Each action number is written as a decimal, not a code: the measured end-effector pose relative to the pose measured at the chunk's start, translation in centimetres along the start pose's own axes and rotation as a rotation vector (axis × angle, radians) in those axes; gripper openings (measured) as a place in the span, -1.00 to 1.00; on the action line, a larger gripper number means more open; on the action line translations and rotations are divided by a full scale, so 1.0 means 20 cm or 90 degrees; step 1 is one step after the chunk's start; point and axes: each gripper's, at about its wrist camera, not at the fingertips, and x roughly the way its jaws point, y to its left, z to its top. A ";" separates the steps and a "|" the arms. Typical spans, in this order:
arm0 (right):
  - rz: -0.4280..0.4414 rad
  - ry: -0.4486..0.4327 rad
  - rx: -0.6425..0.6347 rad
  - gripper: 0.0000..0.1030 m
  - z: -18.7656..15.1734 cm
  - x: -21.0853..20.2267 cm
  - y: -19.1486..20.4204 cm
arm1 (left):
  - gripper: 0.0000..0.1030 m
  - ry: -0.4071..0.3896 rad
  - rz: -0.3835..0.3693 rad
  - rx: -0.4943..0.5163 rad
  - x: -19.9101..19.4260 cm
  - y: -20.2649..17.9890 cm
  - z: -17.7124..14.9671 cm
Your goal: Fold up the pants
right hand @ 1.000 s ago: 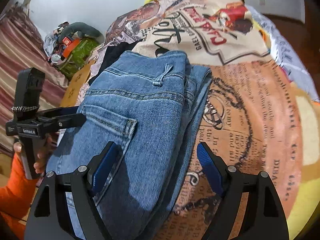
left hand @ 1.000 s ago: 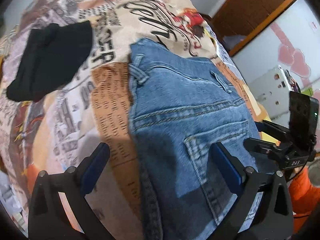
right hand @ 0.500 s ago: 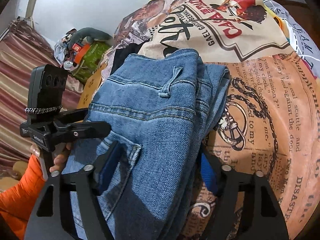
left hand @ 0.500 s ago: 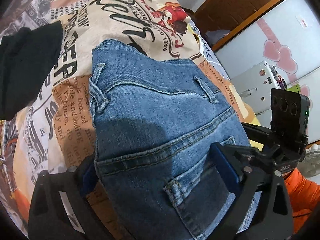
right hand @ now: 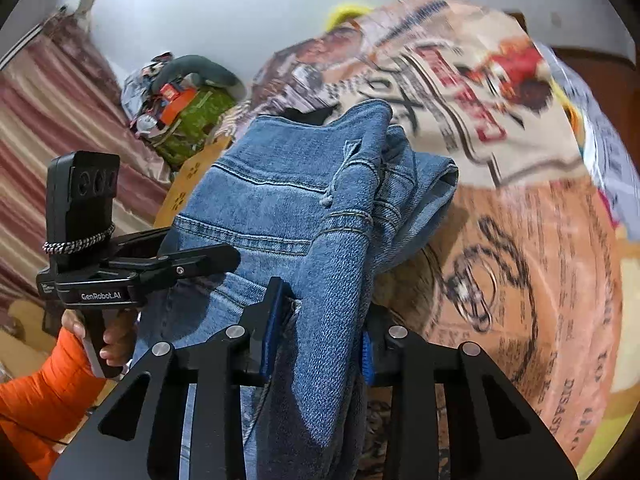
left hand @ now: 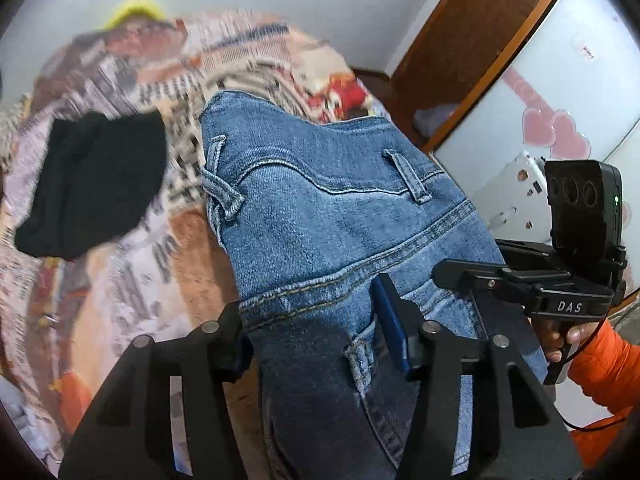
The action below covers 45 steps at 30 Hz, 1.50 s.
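The folded blue jeans [left hand: 320,220] hang lifted above the printed bedspread [left hand: 132,280], back pocket and belt loops facing up. My left gripper [left hand: 316,332] is closing, its blue pads pressing the denim's left side between them. In the right wrist view the jeans [right hand: 288,200] bunch into a thick fold, and my right gripper [right hand: 320,336] is closing on that fold at the right side. A finger of the right gripper [left hand: 460,276] lies on the denim in the left wrist view. The lower part of the jeans is hidden behind the grippers.
A black garment [left hand: 92,184] lies on the bed to the left. A wooden door [left hand: 480,40] and a white cabinet with pink hearts [left hand: 560,136] stand to the right. A heap of bags [right hand: 180,108] sits by a striped curtain [right hand: 48,120]. Orange sleeves [right hand: 40,392] hold the handles.
Both grippers went from open over the flat jeans to closed on them. The jeans have come up off the bedspread with both hands.
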 end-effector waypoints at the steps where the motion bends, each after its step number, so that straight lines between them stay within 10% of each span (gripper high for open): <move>1: 0.003 -0.008 -0.012 -0.45 0.03 -0.01 0.04 | 0.02 -0.017 0.005 0.002 -0.05 0.01 0.01; 22: 0.046 -0.072 -0.201 -0.57 0.77 0.51 0.57 | -0.07 -0.210 0.151 -0.059 -0.55 0.72 0.36; 45: -0.080 0.113 -0.135 -0.57 1.10 1.54 0.22 | -0.07 -0.101 0.218 -0.209 0.39 1.53 0.61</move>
